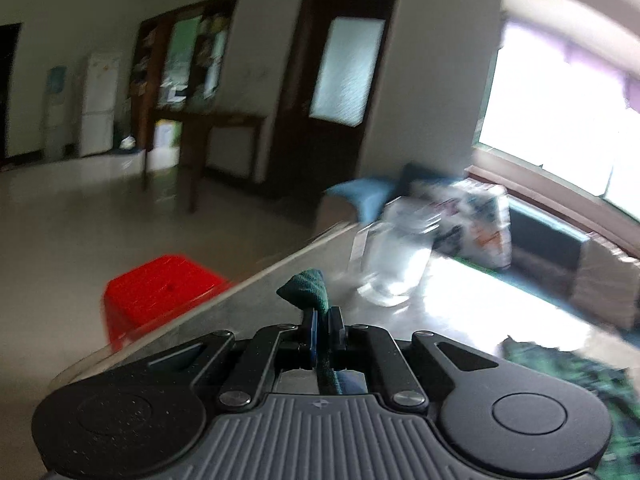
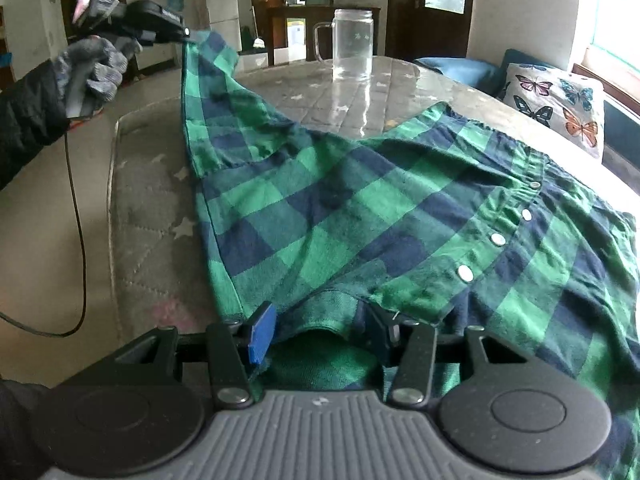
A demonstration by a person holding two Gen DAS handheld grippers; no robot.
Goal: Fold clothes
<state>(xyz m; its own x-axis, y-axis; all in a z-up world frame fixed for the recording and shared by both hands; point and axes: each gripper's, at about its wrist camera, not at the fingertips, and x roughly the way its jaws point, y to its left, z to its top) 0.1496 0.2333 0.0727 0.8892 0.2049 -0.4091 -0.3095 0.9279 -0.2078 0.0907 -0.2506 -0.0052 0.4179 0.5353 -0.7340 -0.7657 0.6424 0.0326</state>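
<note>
Up at ten o'clock the left gripper (image 2: 187,36) pinches a lifted corner of the plaid shirt (image 2: 360,208), while the right gripper (image 2: 320,332) gapes open over its hem at six o'clock.

The left tool (image 2: 188,36) is raised high in a gloved hand (image 2: 94,66), its jaws pinched together. The right tool (image 2: 320,330) sits low, jaws apart, apparently gripping nothing.

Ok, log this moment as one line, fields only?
stage: lifting corner | left gripper: shut on plaid shirt corner, raised | right gripper: open around hem | glass mug: upright behind
</note>
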